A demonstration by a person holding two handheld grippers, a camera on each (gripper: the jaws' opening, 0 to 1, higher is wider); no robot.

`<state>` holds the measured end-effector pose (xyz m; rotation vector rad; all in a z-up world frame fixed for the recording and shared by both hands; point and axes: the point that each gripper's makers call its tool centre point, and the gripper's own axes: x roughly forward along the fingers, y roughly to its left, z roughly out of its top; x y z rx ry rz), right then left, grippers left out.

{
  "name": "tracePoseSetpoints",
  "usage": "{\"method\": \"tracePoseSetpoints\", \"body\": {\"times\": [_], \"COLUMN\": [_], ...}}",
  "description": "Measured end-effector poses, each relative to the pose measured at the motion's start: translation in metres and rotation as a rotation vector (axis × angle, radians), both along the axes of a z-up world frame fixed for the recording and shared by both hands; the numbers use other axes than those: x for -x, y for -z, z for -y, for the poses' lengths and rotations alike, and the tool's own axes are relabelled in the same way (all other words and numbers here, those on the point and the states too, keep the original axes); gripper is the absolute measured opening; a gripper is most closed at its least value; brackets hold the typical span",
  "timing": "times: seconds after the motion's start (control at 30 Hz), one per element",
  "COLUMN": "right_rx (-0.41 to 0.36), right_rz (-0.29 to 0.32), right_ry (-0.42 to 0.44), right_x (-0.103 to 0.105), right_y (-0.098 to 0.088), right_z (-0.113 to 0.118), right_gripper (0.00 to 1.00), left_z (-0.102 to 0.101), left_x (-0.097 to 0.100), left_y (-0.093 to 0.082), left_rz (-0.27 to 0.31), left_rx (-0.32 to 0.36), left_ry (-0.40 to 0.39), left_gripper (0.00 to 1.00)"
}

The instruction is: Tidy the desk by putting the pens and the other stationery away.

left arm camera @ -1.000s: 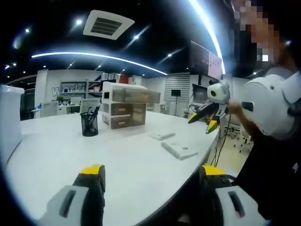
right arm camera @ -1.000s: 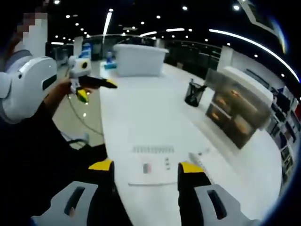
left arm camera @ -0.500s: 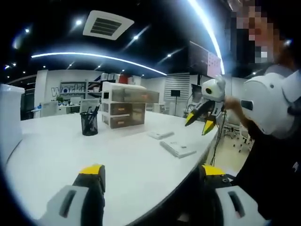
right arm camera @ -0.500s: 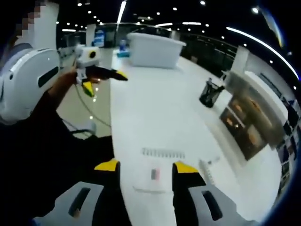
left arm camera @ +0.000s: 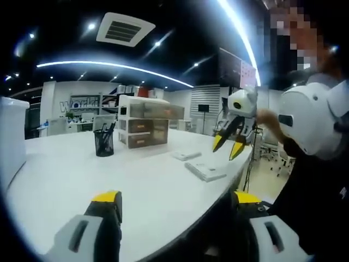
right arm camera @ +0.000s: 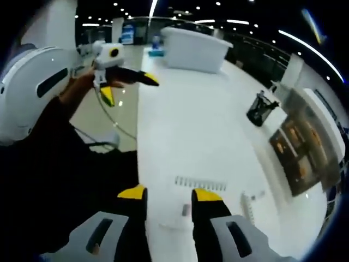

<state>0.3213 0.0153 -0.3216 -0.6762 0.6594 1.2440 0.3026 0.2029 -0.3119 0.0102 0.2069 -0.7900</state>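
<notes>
The right tool (left arm camera: 229,148), jaws apart and empty, points down toward flat stationery (left arm camera: 205,171) at the tabletop (left arm camera: 76,174) edge, mid-right, likely to grasp it; the left tool (left arm camera: 172,204) waits low, open, empty.

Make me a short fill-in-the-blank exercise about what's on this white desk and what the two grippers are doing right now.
1. The pens stand in a black mesh ____.
2. Beside it stands a white unit of ____.
3. The right gripper hangs above a flat white ____ near the desk edge.
4. The left gripper has its jaws ____.

Missing words: cup; drawers; box; open
</notes>
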Motion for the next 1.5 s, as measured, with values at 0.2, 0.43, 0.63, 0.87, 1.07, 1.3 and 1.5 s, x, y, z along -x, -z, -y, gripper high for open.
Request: {"method": "tracePoseSetpoints", "body": {"times": [0.2, 0.43, 0.63, 0.87, 1.07, 1.3, 1.5], "right_rx": [0.03, 0.056, 0.063, 0.063, 0.052, 0.03, -0.029], "right_rz": [-0.012, -0.018, -0.023, -0.022, -0.018, 0.011, 0.022], "right_ry": [-0.024, -0.047, -0.059, -0.06, -0.053, -0.031, 0.029], "right_x": [-0.001, -0.002, -0.002, -0.001, 0.001, 0.0, -0.002], "right_y": [0.005, 0.009, 0.011, 0.01, 0.009, 0.01, 0.007], "right_z": [-0.004, -0.007, -0.008, -0.005, 0.0, 0.013, 0.027], "right_gripper": [0.26, 0.24, 0.24, 0.25, 0.28, 0.45, 0.51], "left_z": [-0.001, -0.001, 0.002, 0.008, 0.011, 0.016, 0.022], "left_x": [0.001, 0.002, 0.001, 0.001, 0.001, -0.001, -0.004], "left_y": [0.0, 0.0, 0.0, -0.003, -0.003, -0.005, -0.005], "left_rz": [0.0, -0.002, -0.005, 0.0, -0.004, -0.004, -0.009], "left_rx": [-0.004, -0.009, -0.02, -0.029, -0.039, -0.051, -0.057], "left_ry": [-0.002, -0.003, 0.008, 0.025, 0.032, 0.043, 0.056], "left_gripper": [0.81, 0.81, 0.81, 0.81, 0.81, 0.81, 0.81]}}
